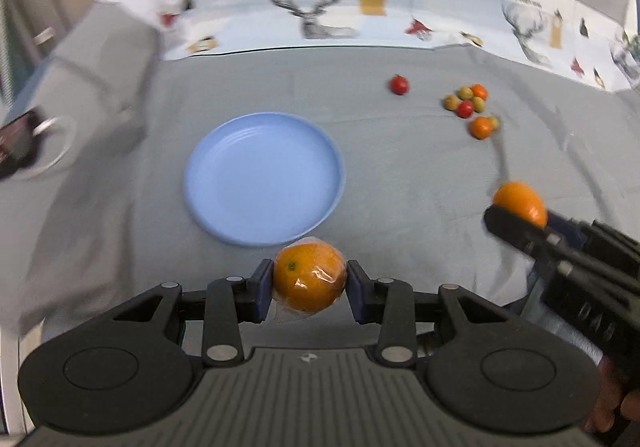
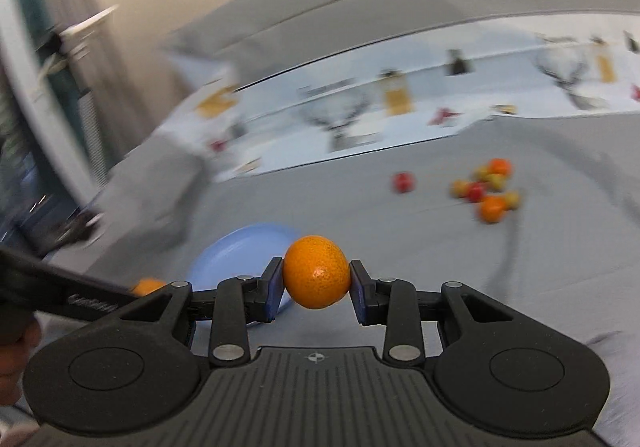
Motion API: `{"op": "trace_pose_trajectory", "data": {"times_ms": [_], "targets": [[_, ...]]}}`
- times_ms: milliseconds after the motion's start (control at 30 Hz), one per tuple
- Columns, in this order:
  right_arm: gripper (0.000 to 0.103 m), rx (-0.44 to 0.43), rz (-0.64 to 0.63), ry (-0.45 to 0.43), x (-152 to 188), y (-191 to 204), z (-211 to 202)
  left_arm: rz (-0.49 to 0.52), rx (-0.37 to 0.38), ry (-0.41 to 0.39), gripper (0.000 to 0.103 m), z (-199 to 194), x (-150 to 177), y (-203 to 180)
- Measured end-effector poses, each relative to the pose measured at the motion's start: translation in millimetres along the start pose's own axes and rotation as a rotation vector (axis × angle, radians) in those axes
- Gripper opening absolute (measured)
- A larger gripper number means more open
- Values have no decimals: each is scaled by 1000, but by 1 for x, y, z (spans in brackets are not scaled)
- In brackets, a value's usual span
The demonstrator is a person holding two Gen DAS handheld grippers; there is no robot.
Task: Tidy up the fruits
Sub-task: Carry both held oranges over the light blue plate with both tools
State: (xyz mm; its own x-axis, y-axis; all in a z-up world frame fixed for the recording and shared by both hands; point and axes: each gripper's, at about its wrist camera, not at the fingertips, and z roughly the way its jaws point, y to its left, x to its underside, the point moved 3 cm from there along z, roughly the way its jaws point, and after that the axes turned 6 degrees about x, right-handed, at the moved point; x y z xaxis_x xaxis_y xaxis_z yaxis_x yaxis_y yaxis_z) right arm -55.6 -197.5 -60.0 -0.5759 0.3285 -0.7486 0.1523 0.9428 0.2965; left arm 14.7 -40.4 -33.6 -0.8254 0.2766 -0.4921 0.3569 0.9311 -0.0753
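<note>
My left gripper is shut on an orange wrapped in clear film, held just in front of the near rim of the empty blue plate. My right gripper is shut on a bare orange, raised above the grey cloth with the blue plate behind and to its left. In the left wrist view the right gripper shows at the right with its orange. In the right wrist view the left gripper's arm crosses the lower left, its orange peeking out.
A pile of small fruits lies at the far right of the grey cloth, with one red fruit apart to its left. A printed cloth with deer runs along the back. A dark object sits at the left edge.
</note>
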Motion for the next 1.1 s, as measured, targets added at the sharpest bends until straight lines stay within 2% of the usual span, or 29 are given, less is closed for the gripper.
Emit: {"op": "trace_pose_trajectory", "data": {"times_ms": [167, 400, 600, 1100], "targets": [[36, -77, -148, 41, 24, 62, -19, -97, 10, -54, 42, -32, 36, 30], [36, -59, -274, 14, 24, 97, -40, -154, 54, -133, 42, -58, 57, 53], [36, -27, -337, -7, 24, 113, -47, -149, 90, -166, 42, -67, 63, 56], [36, 5, -360, 20, 27, 121, -38, -167, 118, -171, 42, -64, 65, 67]]}}
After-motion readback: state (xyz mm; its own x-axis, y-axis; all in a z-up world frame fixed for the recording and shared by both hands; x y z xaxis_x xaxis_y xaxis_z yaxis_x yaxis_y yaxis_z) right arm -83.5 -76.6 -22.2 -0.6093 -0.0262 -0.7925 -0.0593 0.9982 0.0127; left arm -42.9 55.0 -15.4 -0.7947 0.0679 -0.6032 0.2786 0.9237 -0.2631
